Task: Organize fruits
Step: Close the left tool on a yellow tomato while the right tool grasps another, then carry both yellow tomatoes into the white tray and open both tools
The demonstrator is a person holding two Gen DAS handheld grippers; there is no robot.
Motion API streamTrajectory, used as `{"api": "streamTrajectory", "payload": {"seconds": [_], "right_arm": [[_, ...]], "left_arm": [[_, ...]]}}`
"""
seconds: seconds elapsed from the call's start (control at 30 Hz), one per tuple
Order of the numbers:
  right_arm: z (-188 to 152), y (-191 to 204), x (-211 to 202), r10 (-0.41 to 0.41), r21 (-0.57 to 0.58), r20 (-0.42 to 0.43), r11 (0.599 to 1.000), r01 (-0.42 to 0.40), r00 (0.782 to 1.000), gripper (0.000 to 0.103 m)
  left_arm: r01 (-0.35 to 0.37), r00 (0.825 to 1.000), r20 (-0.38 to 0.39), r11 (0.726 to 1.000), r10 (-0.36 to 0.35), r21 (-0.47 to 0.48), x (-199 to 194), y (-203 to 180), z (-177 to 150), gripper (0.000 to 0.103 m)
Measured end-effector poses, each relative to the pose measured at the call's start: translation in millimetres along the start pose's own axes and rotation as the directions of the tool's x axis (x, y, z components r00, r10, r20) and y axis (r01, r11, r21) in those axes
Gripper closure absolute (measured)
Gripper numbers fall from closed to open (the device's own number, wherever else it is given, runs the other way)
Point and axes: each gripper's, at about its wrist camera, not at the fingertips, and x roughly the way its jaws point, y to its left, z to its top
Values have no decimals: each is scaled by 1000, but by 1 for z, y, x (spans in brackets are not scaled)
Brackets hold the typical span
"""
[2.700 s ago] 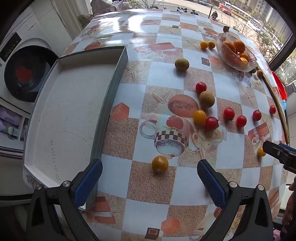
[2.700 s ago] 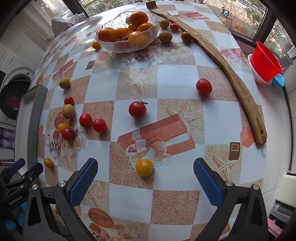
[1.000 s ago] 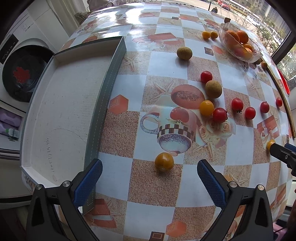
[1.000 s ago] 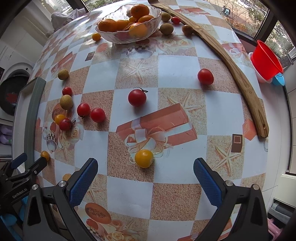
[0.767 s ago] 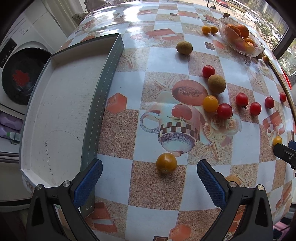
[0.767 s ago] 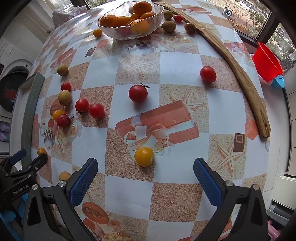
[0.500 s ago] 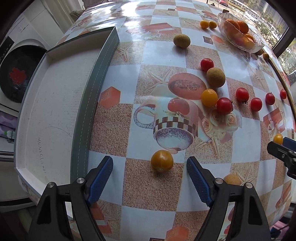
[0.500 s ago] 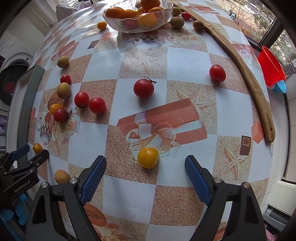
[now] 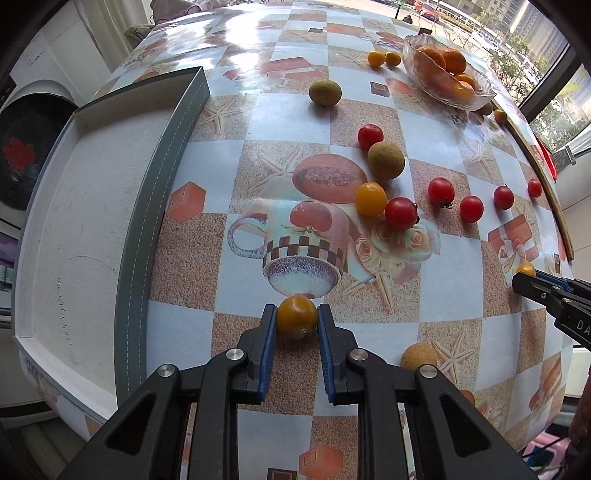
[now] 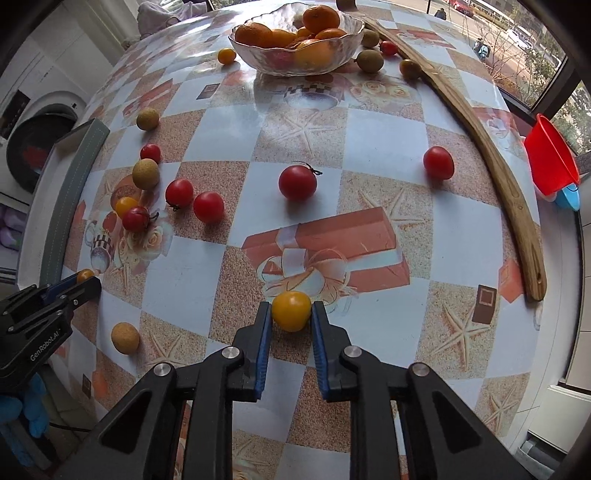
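On table (image 9: 236,74), my left tongs (image 9: 297,321) and right tongs (image 10: 291,312) are closing, each pinching a yellow tomato (image 9: 296,316); next, lift both to tray (image 9: 74,206).

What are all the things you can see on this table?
Red tomatoes: seven, red, scattered mid-table, one behind the bowl.
Loose yellow tomatoes: three, yellow, one among the red ones, two by the bowl.
Left yellow tomato: one, yellow, near edge.
Right yellow tomato: one, yellow, near edge.
Brown round fruits: about six, tan, scattered.
Oranges: several, orange, in the bowl.
Bowl: one, clear glass, far side.
Tray: one, white with grey walls, left edge.
Wooden strip: one, brown, right edge.
Funnel: one, red, beyond the strip.
Left gripper: black with blue pads, closing, pads on the left yellow tomato.
Right gripper: same colours, shut on the right yellow tomato.
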Motion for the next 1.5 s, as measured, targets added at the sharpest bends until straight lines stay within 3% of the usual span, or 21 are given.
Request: {"api": "streamTrajectory", "payload": {"seconds": [0.2, 0.3, 0.6, 0.97, 1.2, 1.5], "right_arm": [[6, 2, -13, 11, 16, 8, 1000, -11, 1000, 80], [9, 17, -18, 29, 25, 25, 999, -30, 999, 80], [32, 86, -20, 74, -2, 58, 997, -74, 996, 80], [60, 192, -11, 153, -91, 56, 985, -147, 987, 80], [80, 254, 9, 223, -119, 17, 968, -219, 975, 80], [95, 302, 41, 226, -132, -23, 965, -227, 974, 80]], "left_arm": [[34, 999, 19, 999, -34, -17, -16, 9, 3, 80], [47, 998, 33, 999, -47, -5, -25, 10, 6, 80], [80, 994, 78, 997, -80, 3, -57, 68, 25, 80], [22, 993, 117, 996, -11, -89, -74, 168, 22, 80], [-30, 993, 109, 987, 48, -159, -62, 228, 21, 80], [-49, 995, 76, 981, 64, -186, -31, 263, 25, 80]]}}
